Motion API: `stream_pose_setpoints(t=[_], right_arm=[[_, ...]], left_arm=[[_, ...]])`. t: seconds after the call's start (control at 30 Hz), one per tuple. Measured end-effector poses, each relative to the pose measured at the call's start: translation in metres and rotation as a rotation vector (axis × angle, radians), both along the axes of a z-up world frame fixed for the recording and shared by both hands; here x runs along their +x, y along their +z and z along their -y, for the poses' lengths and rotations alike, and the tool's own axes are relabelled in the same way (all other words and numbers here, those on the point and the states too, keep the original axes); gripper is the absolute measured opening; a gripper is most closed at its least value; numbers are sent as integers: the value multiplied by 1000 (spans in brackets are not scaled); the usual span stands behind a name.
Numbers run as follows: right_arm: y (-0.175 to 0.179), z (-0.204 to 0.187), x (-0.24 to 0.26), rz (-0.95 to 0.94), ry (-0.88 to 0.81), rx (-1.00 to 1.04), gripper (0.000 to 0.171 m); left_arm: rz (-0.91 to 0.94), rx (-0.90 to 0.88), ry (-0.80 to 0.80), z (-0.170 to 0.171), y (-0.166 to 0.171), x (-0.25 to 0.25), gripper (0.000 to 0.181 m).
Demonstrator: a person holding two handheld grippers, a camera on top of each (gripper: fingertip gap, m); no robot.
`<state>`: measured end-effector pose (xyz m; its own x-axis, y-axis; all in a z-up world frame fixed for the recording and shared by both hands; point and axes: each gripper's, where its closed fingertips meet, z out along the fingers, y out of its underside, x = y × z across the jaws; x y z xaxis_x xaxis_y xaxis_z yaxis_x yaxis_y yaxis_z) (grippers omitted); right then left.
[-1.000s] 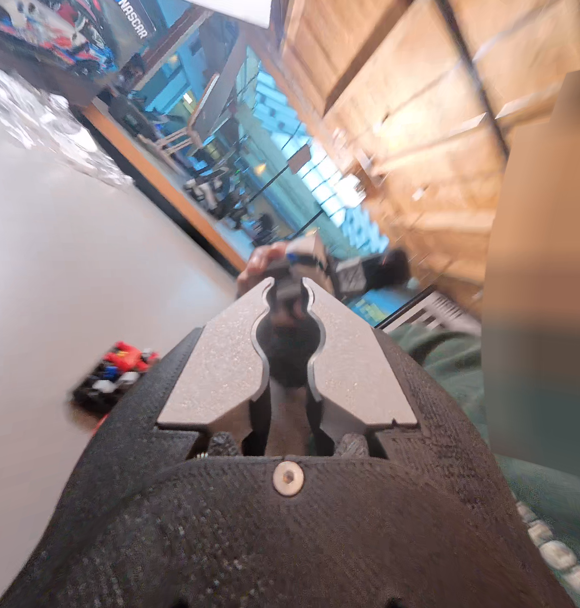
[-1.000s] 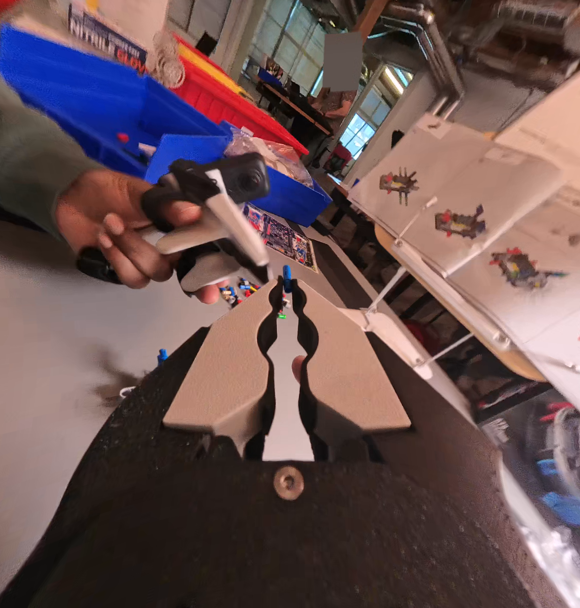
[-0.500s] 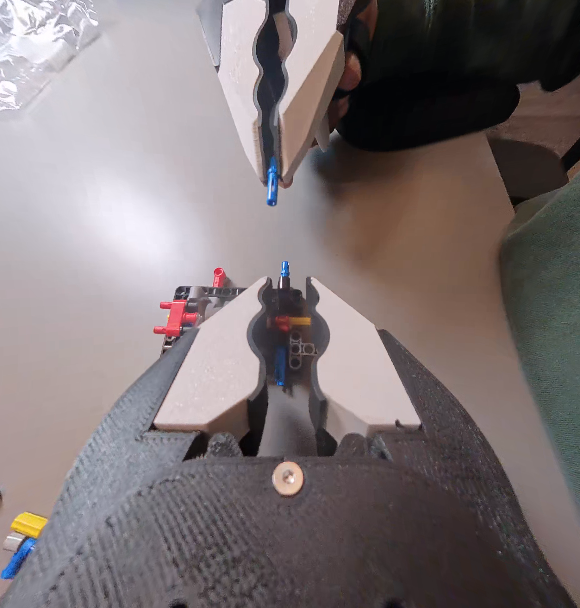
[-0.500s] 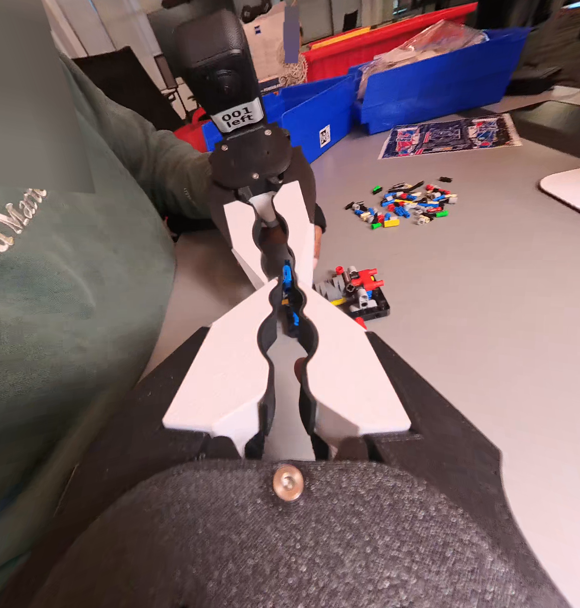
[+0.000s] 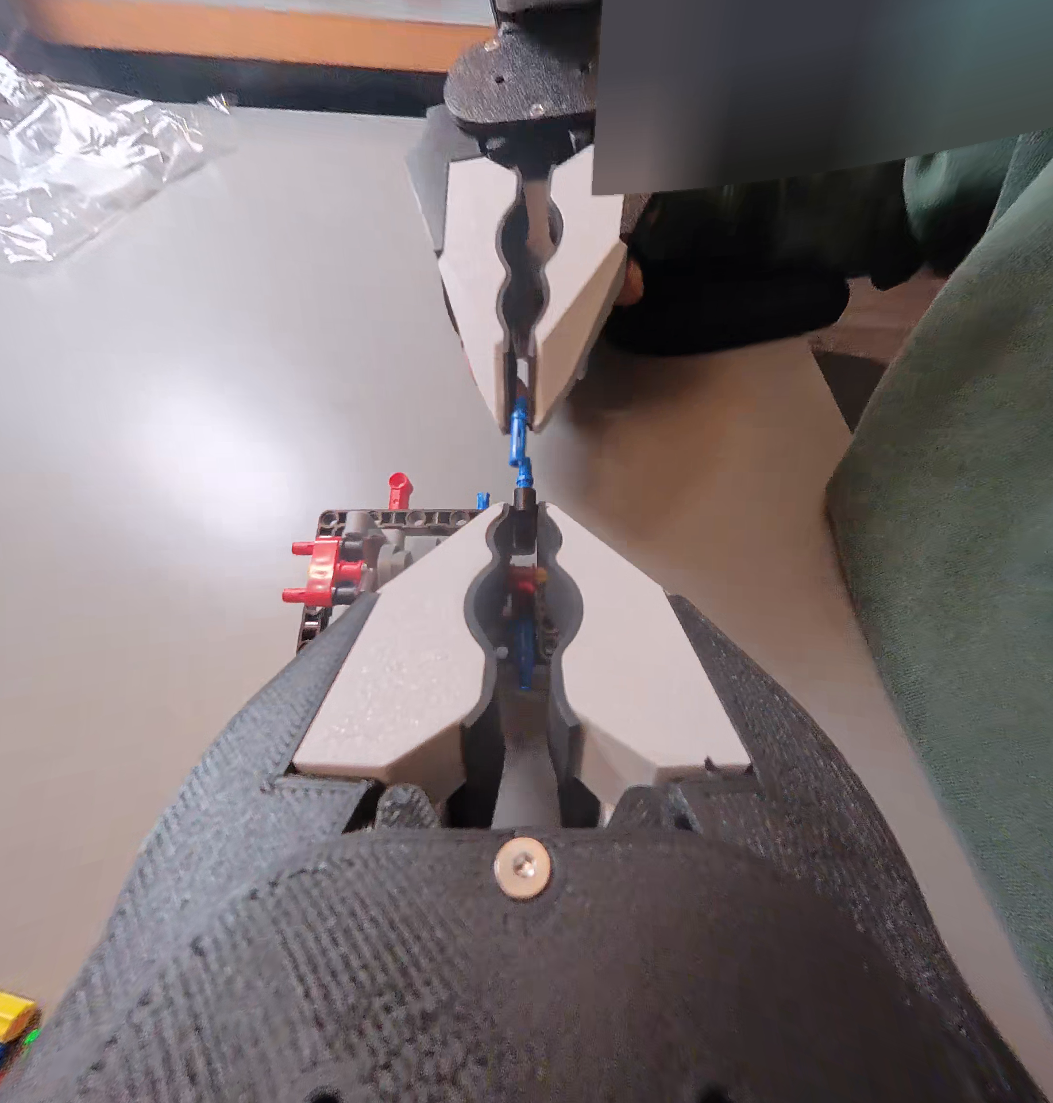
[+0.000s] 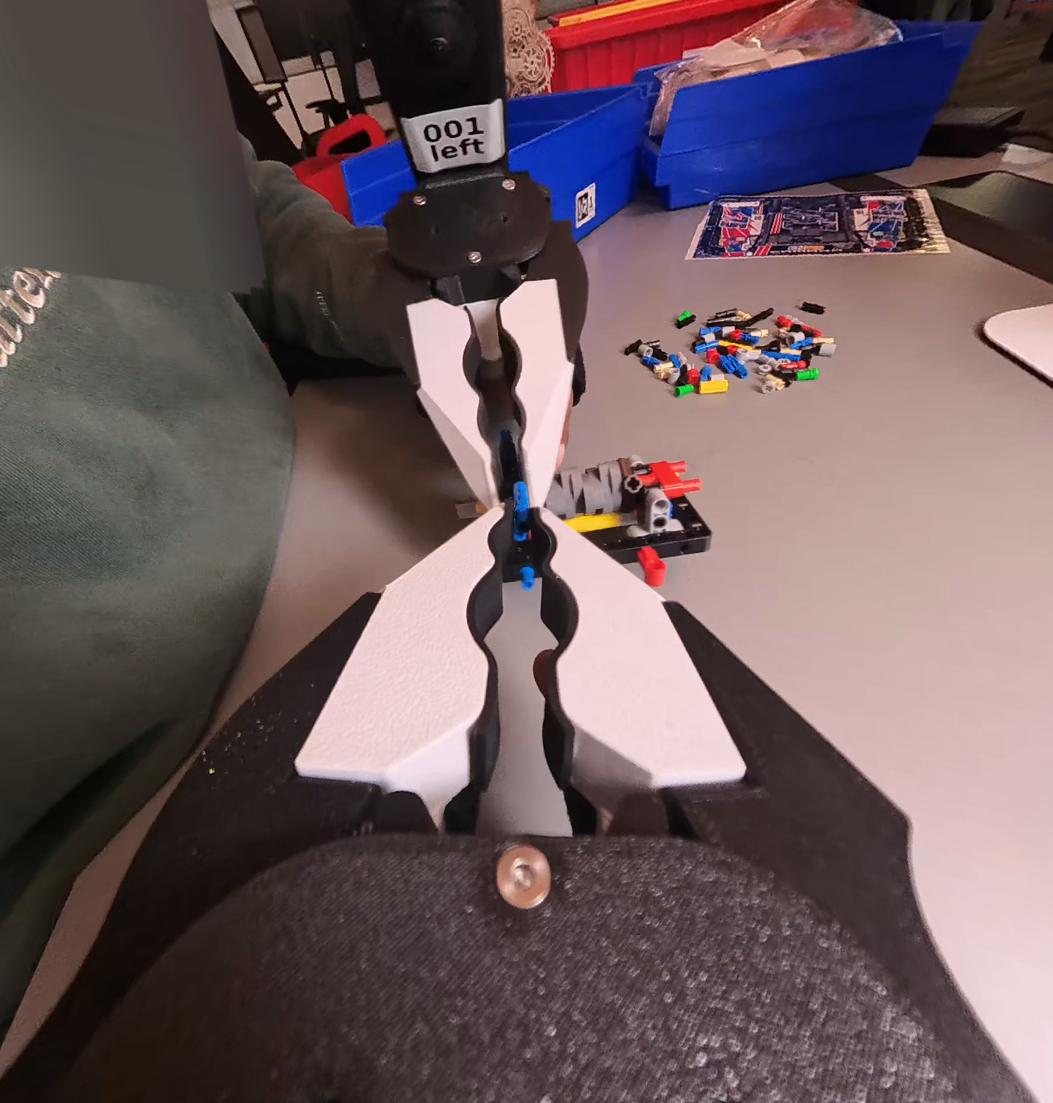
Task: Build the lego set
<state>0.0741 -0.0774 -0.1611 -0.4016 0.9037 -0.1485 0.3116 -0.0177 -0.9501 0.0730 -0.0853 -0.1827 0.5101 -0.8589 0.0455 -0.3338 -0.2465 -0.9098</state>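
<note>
My left gripper is shut on a small black connector with a blue pin sticking out of its end. My right gripper faces it from above, shut on another blue pin. The two pin tips nearly touch, held above the table. In the right wrist view my right gripper holds its blue pin tip to tip against the left gripper. The partly built lego model, a black frame with grey gears and red parts, lies on the table just behind; it also shows in the left wrist view.
A pile of loose small pieces lies farther back on the grey table. A printed sheet and blue bins are behind it. A clear plastic bag lies far left. A person's green sleeve is close beside the grippers.
The left gripper swung down from facing the room to above the model. Both grippers closed the gap, so the two blue pins went from well apart to almost touching.
</note>
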Motion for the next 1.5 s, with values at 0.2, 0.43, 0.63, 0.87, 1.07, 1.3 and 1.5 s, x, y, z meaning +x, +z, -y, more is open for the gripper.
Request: stream_pose_setpoints(t=[0.2,0.43,0.63,0.87,1.07,1.3,1.5], right_arm=[[-9,7,0,40,16,48,3],[-12,9,0,50,27,65,3],[-20,9,-1,95,21,128,3],[-23,13,-1,112,42,110,2],[-17,10,1,74,41,27,2],[-13,10,-2,54,32,-1,2],[-16,11,-3,66,30,17,2]], left_arm=[[4,-5,-17,3,-1,4,6],[-16,-19,-12,4,-5,4,6],[-72,-40,0,4,-14,3,5],[-113,-50,-15,6,-23,6,6],[-7,-57,-10,5,-11,5,5],[19,-64,-6,4,-9,4,5],[-14,-55,-1,5,-12,3,5]])
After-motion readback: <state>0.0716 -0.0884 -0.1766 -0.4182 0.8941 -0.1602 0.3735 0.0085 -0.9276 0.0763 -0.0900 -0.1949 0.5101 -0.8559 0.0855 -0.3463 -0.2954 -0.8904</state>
